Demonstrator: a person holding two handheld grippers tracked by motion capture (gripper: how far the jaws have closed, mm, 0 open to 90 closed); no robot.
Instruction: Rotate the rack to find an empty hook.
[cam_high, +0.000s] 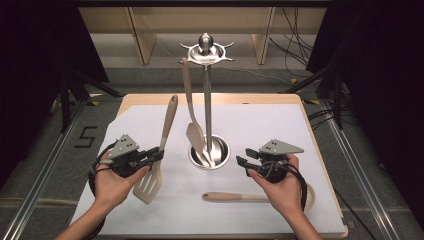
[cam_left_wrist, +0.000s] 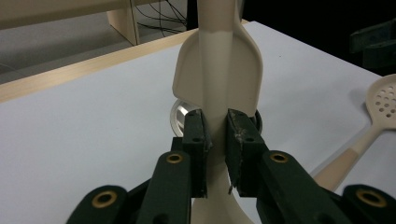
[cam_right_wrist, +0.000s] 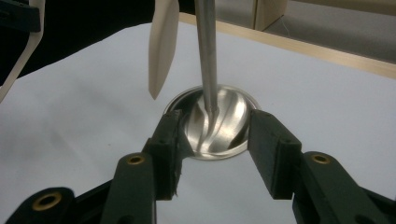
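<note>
Beige slotted turner (cam_high: 155, 150) clamped upright in left tongs (cam_high: 159, 155); right tongs (cam_high: 242, 162) level, spread, empty.

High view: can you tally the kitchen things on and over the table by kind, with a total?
Slotted turners: 1, held in the left gripper by its neck
Solid spatulas: 1, hanging from the stand
Skimmer spoons: 1, lying on the table by the right hand
Steel utensil stands: 1
Total: 4
</note>
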